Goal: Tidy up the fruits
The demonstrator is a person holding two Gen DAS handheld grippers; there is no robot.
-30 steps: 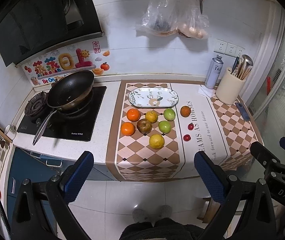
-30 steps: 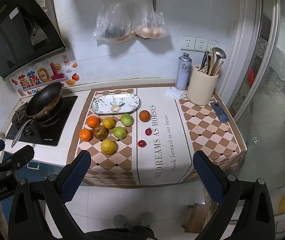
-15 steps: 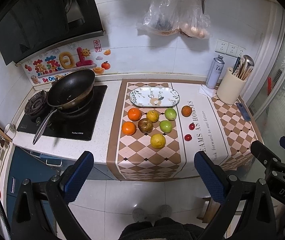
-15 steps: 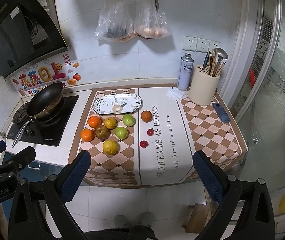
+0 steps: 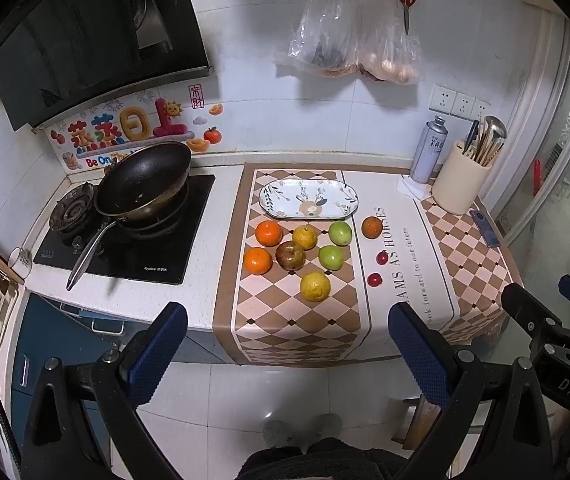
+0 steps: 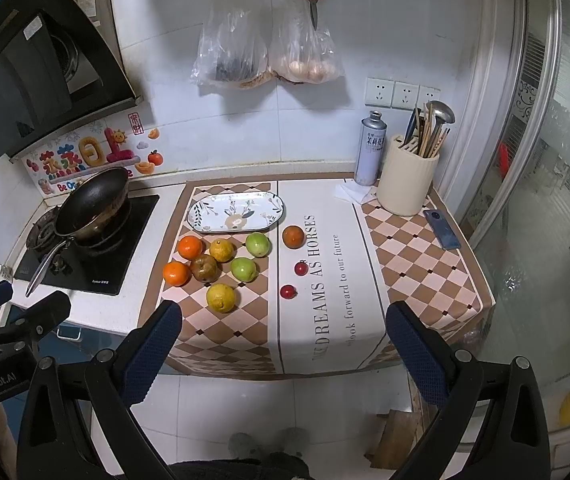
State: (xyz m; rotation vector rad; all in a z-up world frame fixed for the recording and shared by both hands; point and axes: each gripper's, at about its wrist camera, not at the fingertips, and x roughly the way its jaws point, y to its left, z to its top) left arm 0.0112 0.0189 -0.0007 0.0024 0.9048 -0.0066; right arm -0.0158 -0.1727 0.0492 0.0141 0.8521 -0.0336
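Several fruits lie on the checkered mat: two oranges [image 5: 258, 260], two yellow citrus [image 5: 315, 286], two green apples [image 5: 331, 257], a brown fruit [image 5: 290, 255], a reddish orange [image 5: 372, 227] and two small red fruits [image 5: 374, 279]. An empty oval patterned plate [image 5: 309, 199] sits behind them. The same group shows in the right wrist view, with the plate [image 6: 237, 213] and a yellow citrus [image 6: 221, 297]. My left gripper [image 5: 287, 344] and right gripper [image 6: 281, 340] are both open and empty, held off the counter's front edge, above the floor.
A black pan [image 5: 143, 186] sits on the stove at left. A cream utensil holder [image 6: 407, 184], a spray can [image 6: 369, 148] and a phone [image 6: 441, 229] stand at right. Bags and scissors hang on the wall. A glass door is far right.
Both grippers have moved slightly closer to the counter; the fruits look a little nearer. Nothing was taken hold of or moved.
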